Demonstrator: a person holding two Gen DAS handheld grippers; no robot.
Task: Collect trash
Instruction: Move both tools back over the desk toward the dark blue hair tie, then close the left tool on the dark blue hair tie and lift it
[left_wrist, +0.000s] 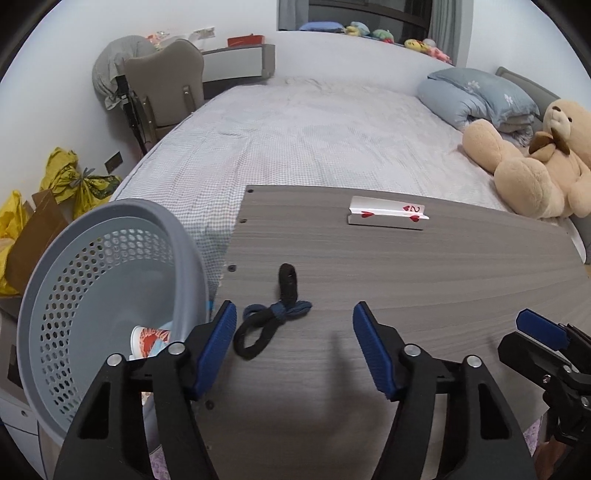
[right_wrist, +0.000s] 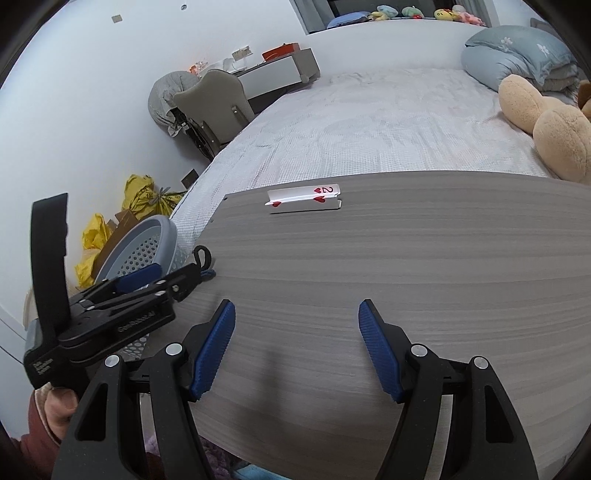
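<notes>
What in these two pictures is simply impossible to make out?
- Basket contents, left wrist view: a red-printed cup shows; the left tongs hide the rest.
- Hair ties, right wrist view: mostly behind the left tongs.
- Teddy bear, right wrist view: head cut off by the edge.
- Playing card: folded, underside hidden.

The left tongs (left_wrist: 293, 314) are held apart over the desk (left_wrist: 424, 280), a knotted hair tie (left_wrist: 271, 315) just beside the left pad. A perforated basket (left_wrist: 92, 295) is seen left.
</notes>
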